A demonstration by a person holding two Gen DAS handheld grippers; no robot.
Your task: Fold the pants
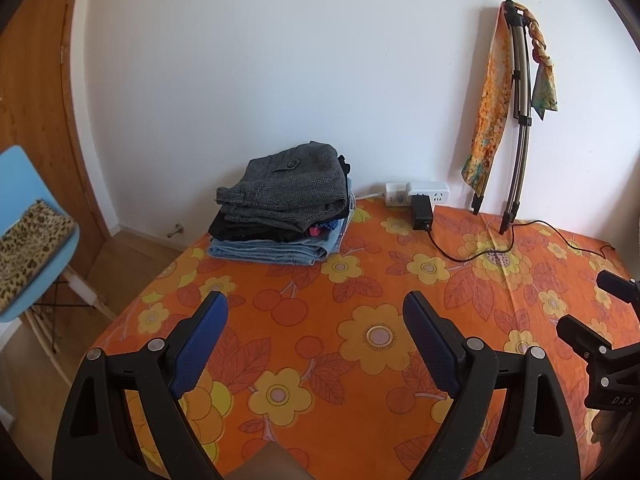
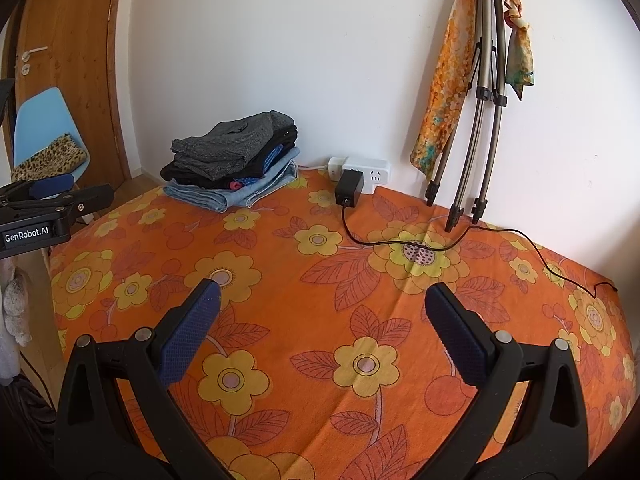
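A: Both grippers?
B: The left gripper (image 1: 316, 308) and right gripper (image 2: 322, 300) hang spread wide and empty above the floral cloth (image 2: 320, 280).
A: And the pants?
B: Folded pants stack (image 1: 282, 204) lies far left by the wall, well apart from both.

Pants stack (image 2: 232, 164) on desk (image 2: 320, 300) far left by wall; power strip (image 2: 360, 168) right of it; tripod (image 2: 476, 120) farther right.

Two handheld grippers sit side by side, both tilted downward. The left gripper (image 1: 316, 302) has its jaws spread wide, holding nothing. The right gripper (image 2: 322, 294) is likewise spread wide and empty.
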